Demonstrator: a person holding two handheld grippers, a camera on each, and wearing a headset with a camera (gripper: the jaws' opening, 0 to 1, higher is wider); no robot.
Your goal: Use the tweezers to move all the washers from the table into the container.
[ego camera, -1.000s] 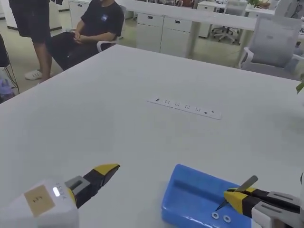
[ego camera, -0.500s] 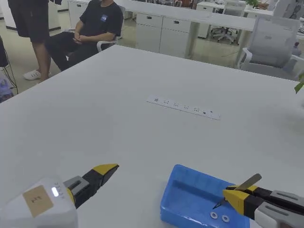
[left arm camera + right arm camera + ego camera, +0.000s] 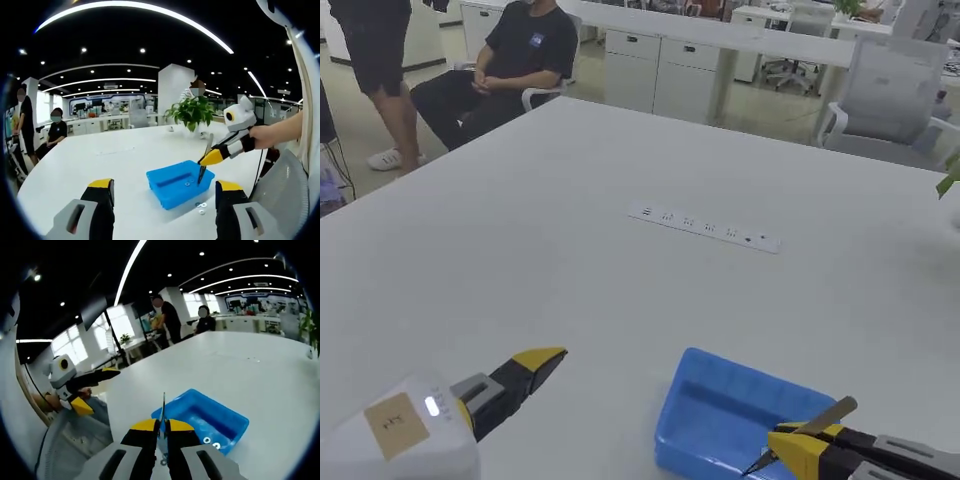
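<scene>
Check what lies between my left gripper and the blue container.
Two washers on the table, off the container's near corner, in the left gripper view.

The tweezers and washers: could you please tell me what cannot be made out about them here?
Left gripper view: the washers on the table beside the container are tiny specks, so their count is unsure.
Left gripper view: whether the tweezers hold one at the tips is too small to tell.
Head view: the container's near end is cut off by the bottom edge and partly covered by the right tongs.

Table (image 3: 520, 250) w/ container (image 3: 720, 400), power strip (image 3: 705, 227), prob. washers (image 3: 199, 205)
</scene>
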